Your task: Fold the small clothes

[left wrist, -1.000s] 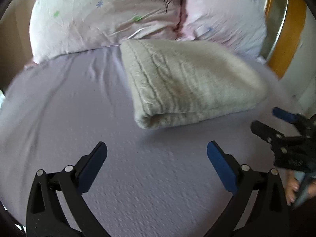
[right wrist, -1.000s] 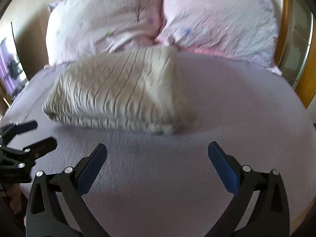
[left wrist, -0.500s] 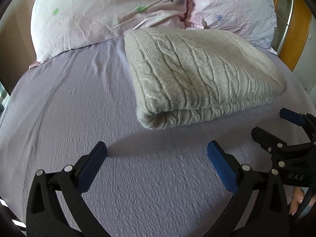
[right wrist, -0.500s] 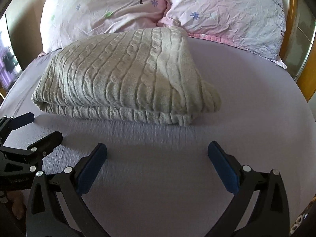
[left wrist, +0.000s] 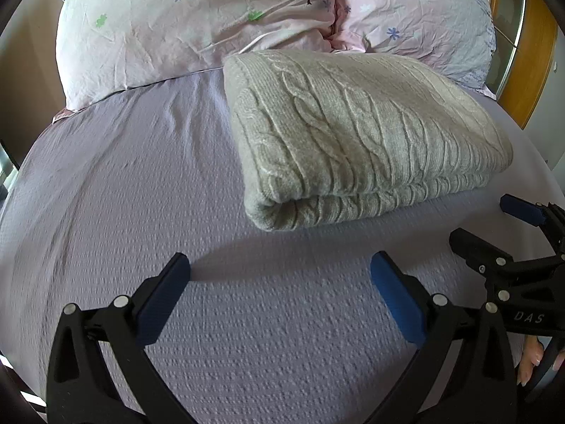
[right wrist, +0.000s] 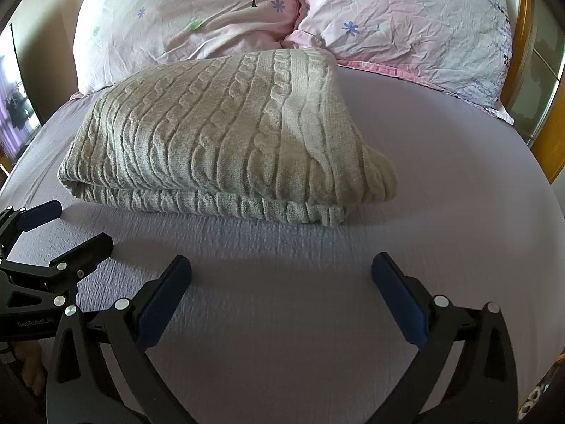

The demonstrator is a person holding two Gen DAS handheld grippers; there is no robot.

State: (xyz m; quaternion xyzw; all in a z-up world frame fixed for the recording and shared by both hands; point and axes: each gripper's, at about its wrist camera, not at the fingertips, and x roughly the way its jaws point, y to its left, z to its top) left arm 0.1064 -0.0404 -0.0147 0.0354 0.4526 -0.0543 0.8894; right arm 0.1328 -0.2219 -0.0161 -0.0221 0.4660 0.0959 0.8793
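A beige cable-knit sweater [left wrist: 356, 130] lies folded in a thick rectangle on the lilac bed sheet [left wrist: 123, 194]; it also shows in the right wrist view [right wrist: 226, 141]. My left gripper [left wrist: 279, 270] is open and empty, hovering over the sheet just in front of the sweater's near left corner. My right gripper [right wrist: 280, 268] is open and empty in front of the sweater's near edge. Each gripper shows in the other's view: the right one [left wrist: 491, 219] at the right edge, the left one [right wrist: 70, 226] at the left edge.
Two pink floral pillows [right wrist: 197, 17] [right wrist: 406, 24] lean at the head of the bed behind the sweater. A wooden bed frame [left wrist: 529, 53] runs along the right. The sheet [right wrist: 459, 176] stretches right of the sweater.
Both views have sharpened and the sweater sits nearer and lower in frame; both grippers stay open and have shifted slightly toward the sweater.
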